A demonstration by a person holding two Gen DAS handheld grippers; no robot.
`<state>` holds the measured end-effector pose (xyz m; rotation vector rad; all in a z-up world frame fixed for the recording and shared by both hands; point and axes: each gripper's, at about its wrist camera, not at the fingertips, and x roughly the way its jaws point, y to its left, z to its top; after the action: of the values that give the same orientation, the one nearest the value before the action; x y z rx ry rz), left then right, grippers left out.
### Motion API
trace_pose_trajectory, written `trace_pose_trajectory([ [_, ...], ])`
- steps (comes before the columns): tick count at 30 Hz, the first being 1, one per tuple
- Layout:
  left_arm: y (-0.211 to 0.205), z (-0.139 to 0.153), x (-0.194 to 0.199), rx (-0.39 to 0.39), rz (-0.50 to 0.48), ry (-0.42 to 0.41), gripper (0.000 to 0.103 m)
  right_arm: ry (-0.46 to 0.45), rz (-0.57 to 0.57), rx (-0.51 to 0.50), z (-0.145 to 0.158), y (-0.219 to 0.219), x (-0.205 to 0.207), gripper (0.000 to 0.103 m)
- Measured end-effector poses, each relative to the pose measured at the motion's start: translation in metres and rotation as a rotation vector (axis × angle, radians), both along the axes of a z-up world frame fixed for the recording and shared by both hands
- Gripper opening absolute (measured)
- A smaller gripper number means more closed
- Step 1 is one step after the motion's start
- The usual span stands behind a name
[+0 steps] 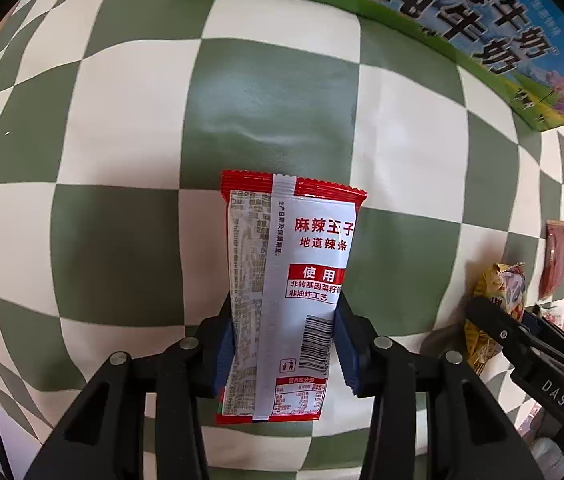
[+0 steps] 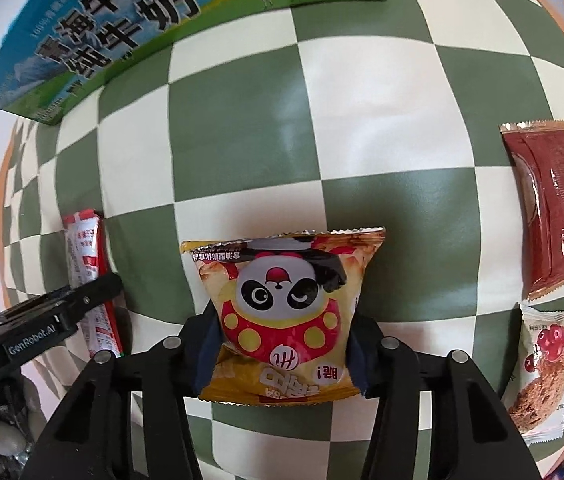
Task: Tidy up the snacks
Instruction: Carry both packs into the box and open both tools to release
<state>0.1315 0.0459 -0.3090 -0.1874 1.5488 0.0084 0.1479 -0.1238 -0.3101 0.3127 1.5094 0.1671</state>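
Observation:
My left gripper (image 1: 283,344) is shut on a red and white spicy-strip packet (image 1: 289,280), held over the green and white checked cloth (image 1: 122,120). My right gripper (image 2: 282,352) is shut on a yellow panda snack bag (image 2: 285,316). In the left wrist view the right gripper (image 1: 521,332) and its yellow bag (image 1: 497,292) show at the right edge. In the right wrist view the left gripper (image 2: 62,312) and its packet (image 2: 86,272) show at the left. A dark red packet (image 2: 553,208) and a white cookie packet (image 2: 549,368) lie on the cloth at the right.
A blue and green milk carton box (image 1: 461,28) stands at the far side of the cloth; it also shows in the right wrist view (image 2: 122,32). The dark red packet shows small at the right edge of the left wrist view (image 1: 553,256).

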Motion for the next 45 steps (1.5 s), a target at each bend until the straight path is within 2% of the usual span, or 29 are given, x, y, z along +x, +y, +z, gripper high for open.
trace_pose_trajectory([
  [5, -0.003, 0.016, -0.006, -0.018, -0.012, -0.037, 0.04, -0.05, 0.006, 0.045, 0.025, -0.004, 0.0, 0.053],
  [7, -0.004, 0.027, -0.007, -0.052, -0.012, -0.054, 0.04, -0.064, 0.001, 0.08, 0.04, -0.006, 0.002, 0.053],
  [11, -0.012, 0.082, 0.01, -0.12, -0.021, -0.135, 0.04, -0.127, 0.012, 0.151, 0.082, -0.015, 0.012, 0.053],
  [16, -0.016, 0.166, 0.063, -0.187, -0.06, -0.264, 0.04, -0.245, 0.022, 0.218, 0.153, -0.026, 0.052, 0.053],
  [18, -0.015, 0.19, 0.087, -0.201, -0.071, -0.3, 0.04, -0.291, 0.031, 0.237, 0.18, -0.031, 0.076, 0.053],
  [21, -0.013, 0.217, 0.133, -0.166, -0.103, -0.34, 0.041, -0.348, 0.048, 0.222, 0.204, -0.029, 0.118, 0.053],
  [23, -0.008, 0.225, 0.166, -0.116, -0.111, -0.355, 0.041, -0.378, 0.064, 0.192, 0.212, -0.023, 0.148, 0.053],
  [27, 0.004, 0.214, 0.235, -0.108, -0.087, -0.291, 0.041, -0.373, 0.09, 0.143, 0.214, -0.011, 0.21, 0.053],
  [30, 0.008, 0.196, 0.283, -0.113, -0.069, -0.228, 0.041, -0.359, 0.103, 0.087, 0.201, 0.004, 0.259, 0.053],
  [34, 0.01, 0.168, 0.331, -0.107, -0.065, -0.166, 0.041, -0.317, 0.099, 0.054, 0.182, 0.013, 0.301, 0.053],
  [42, 0.016, 0.142, 0.374, -0.059, -0.065, -0.095, 0.043, -0.261, 0.079, 0.037, 0.142, 0.024, 0.352, 0.053],
  [43, 0.018, 0.138, 0.377, -0.059, -0.059, -0.082, 0.045, -0.25, 0.083, 0.036, 0.137, 0.027, 0.356, 0.054],
  [44, 0.02, 0.135, 0.379, -0.061, -0.051, -0.064, 0.052, -0.235, 0.086, 0.033, 0.133, 0.028, 0.356, 0.056],
  [45, 0.023, 0.131, 0.38, -0.068, -0.042, -0.047, 0.057, -0.211, 0.088, 0.035, 0.127, 0.03, 0.361, 0.064],
])
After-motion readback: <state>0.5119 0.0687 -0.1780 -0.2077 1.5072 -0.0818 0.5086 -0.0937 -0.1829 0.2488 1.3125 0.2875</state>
